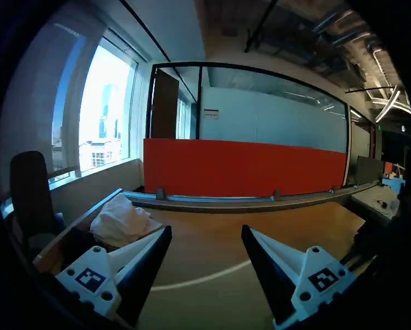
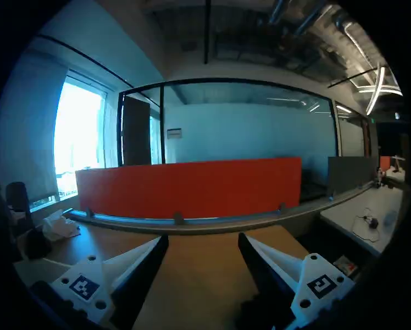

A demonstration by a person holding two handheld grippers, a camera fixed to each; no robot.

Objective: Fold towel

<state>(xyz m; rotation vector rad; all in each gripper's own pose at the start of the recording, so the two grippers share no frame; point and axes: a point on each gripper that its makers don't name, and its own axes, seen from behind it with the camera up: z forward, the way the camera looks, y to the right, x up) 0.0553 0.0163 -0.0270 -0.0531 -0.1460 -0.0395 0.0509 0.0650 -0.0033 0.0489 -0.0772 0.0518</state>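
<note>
Wooden table, crumpled towel, both grippers empty.
The table runs beneath both jaws to a red partition ahead; the white towel lies just past the left finger of the left gripper and well left of the right gripper, whose jaws, like the left's, stand spread.

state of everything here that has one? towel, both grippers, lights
towel: crumpled in a heap, unfolded, lying at the left end of the desk, untouched
left gripper: open, empty, over bare desk, apart from the towel
right gripper: open, empty, over bare desk, towel far off to its left
ceiling light: on
</note>
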